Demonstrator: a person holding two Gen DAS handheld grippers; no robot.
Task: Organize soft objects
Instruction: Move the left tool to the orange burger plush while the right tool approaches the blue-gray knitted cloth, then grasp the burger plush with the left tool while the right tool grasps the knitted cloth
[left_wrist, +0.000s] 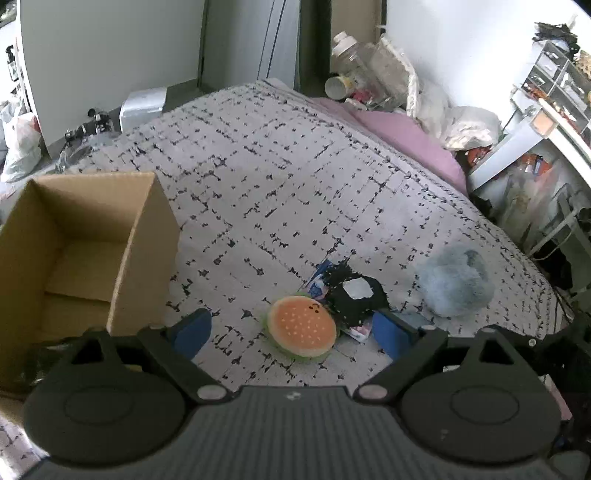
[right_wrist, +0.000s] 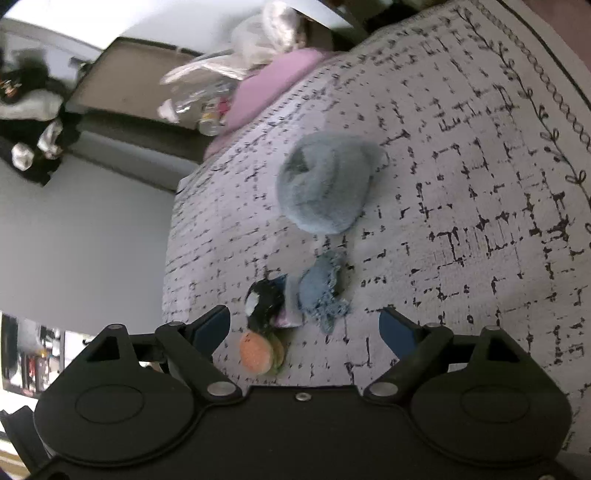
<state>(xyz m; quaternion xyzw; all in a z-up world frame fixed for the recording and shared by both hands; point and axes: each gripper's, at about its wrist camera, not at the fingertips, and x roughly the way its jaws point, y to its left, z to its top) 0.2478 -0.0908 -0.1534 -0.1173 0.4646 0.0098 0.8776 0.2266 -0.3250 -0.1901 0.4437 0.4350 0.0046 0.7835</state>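
Note:
A burger plush (left_wrist: 301, 326) lies on the patterned bed cover, between the open blue fingers of my left gripper (left_wrist: 291, 330), which hovers over it empty. A black fuzzy plush (left_wrist: 354, 297) with a white patch lies just behind it on a small packet. A fluffy pale-blue plush (left_wrist: 456, 282) sits to the right. In the right wrist view, my right gripper (right_wrist: 304, 328) is open and empty above a blue denim piece (right_wrist: 323, 288), with the black plush (right_wrist: 264, 301), the burger (right_wrist: 258, 352) and the fluffy blue plush (right_wrist: 325, 181) around it.
An open, empty cardboard box (left_wrist: 140, 236) stands on the bed at the left. A pink pillow (left_wrist: 406, 138) and plastic bags with bottles (left_wrist: 373, 74) lie at the bed's far end. Cluttered white shelves (left_wrist: 535, 122) stand to the right.

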